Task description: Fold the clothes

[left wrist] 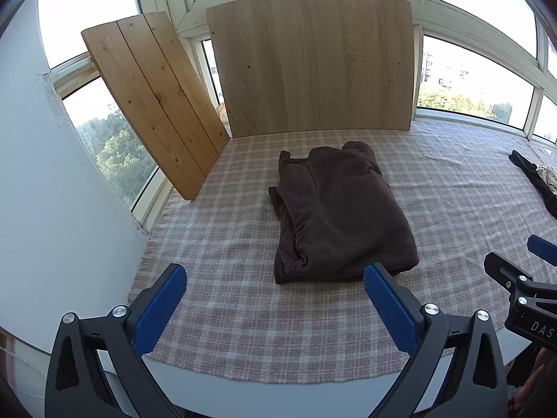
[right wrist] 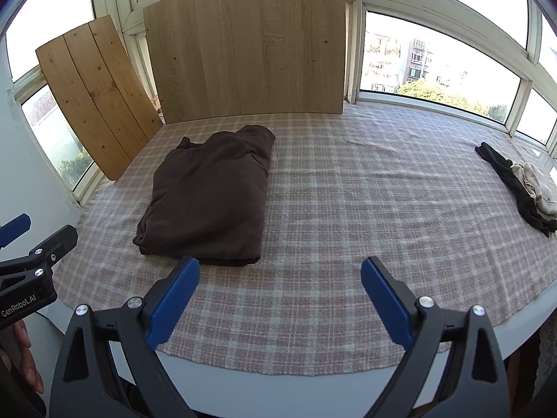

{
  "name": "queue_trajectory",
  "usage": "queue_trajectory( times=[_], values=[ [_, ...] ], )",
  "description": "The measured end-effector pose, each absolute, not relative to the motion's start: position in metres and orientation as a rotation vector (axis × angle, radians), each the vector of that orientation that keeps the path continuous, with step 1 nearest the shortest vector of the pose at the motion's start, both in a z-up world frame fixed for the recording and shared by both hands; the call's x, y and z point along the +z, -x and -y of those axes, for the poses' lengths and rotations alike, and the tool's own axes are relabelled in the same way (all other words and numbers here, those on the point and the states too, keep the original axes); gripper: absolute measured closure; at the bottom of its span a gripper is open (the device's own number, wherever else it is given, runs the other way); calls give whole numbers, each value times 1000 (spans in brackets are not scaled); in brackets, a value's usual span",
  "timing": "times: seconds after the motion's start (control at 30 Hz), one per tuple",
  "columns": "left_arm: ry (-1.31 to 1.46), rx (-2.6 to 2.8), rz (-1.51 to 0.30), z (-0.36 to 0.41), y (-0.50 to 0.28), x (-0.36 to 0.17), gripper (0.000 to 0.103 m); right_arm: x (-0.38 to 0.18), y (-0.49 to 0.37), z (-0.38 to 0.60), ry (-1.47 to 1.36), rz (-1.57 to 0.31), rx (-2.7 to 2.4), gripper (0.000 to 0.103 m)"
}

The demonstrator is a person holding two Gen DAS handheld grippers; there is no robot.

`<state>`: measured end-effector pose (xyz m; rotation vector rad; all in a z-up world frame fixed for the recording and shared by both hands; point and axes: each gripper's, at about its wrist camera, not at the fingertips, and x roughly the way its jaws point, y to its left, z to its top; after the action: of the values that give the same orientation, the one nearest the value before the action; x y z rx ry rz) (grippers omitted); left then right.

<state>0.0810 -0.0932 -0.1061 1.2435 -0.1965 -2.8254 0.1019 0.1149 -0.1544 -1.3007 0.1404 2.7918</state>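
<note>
A dark brown garment lies folded into a thick rectangle on the pink plaid cloth; it also shows in the right wrist view. My left gripper is open and empty, held just short of the garment's near edge. My right gripper is open and empty, to the right of the garment's near corner. Each gripper shows at the edge of the other's view, the right one and the left one.
A small pile of black and cream clothes lies at the far right of the cloth. Two wooden boards lean against the windows behind. The table's white front edge runs close below the grippers.
</note>
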Motion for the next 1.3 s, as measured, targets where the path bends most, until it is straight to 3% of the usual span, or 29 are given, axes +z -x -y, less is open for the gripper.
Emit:
queue_trajectory(
  times=[1.3],
  values=[
    [-1258,-2825,191,99,-71,-110,0,-153,-97,-110,1297,-96,2801,9]
  ],
)
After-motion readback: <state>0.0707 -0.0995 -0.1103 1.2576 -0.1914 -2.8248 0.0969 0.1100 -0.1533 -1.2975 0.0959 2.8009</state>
